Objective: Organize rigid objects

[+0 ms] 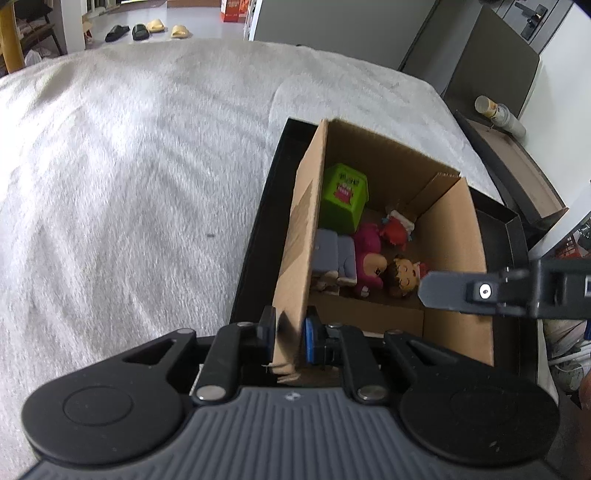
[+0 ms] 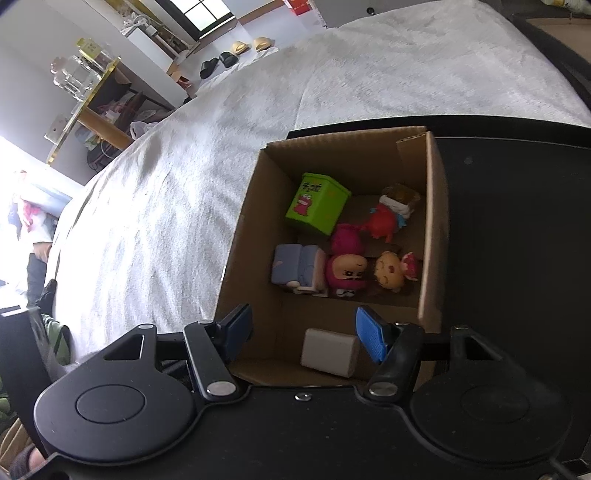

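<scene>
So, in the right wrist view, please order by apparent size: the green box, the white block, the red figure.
1. Green box.
2. White block, about as big as the green box in the picture; it lies nearer the camera, so true order is unsure.
3. Red figure, clearly smallest.

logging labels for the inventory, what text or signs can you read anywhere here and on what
Green box: dark characters above a red cartoon monster, too blurred to read.
Left claw body: a small pale emblem, no letters to make out.
Orange cartons on the far floor: white print, too small to read.
Cardboard box, white block, figures: no text visible.
</scene>
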A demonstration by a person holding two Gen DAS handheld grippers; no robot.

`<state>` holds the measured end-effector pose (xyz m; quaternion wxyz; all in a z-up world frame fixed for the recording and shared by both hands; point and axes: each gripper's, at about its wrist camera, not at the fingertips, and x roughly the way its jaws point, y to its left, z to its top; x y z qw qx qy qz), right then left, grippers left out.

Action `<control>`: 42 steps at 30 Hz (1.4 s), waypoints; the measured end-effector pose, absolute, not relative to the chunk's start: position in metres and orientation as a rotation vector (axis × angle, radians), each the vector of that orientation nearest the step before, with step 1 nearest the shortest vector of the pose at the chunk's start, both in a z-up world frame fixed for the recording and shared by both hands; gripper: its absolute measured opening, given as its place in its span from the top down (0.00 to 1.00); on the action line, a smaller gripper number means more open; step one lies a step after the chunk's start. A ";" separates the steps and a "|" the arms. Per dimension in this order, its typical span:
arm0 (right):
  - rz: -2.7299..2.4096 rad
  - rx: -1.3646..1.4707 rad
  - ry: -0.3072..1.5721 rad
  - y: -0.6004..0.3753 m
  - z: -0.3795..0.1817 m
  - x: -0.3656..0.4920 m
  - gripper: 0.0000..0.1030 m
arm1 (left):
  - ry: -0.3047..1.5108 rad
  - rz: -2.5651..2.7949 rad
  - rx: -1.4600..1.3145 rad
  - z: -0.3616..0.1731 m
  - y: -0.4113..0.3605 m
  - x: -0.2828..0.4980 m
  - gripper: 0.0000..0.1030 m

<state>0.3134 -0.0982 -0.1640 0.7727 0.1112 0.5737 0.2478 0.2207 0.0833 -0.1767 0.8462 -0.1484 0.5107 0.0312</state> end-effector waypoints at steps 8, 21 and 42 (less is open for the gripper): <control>0.504 0.198 1.168 -0.111 -0.149 0.311 0.30 | 1.058 0.078 -0.291 -0.158 0.084 0.220 0.87; 0.416 0.174 1.081 -0.140 -0.133 0.301 0.08 | 1.050 0.131 -0.255 -0.120 0.079 0.219 0.66; 0.270 0.191 0.957 -0.209 -0.096 0.283 0.00 | 0.945 0.083 -0.194 -0.051 0.037 0.205 0.01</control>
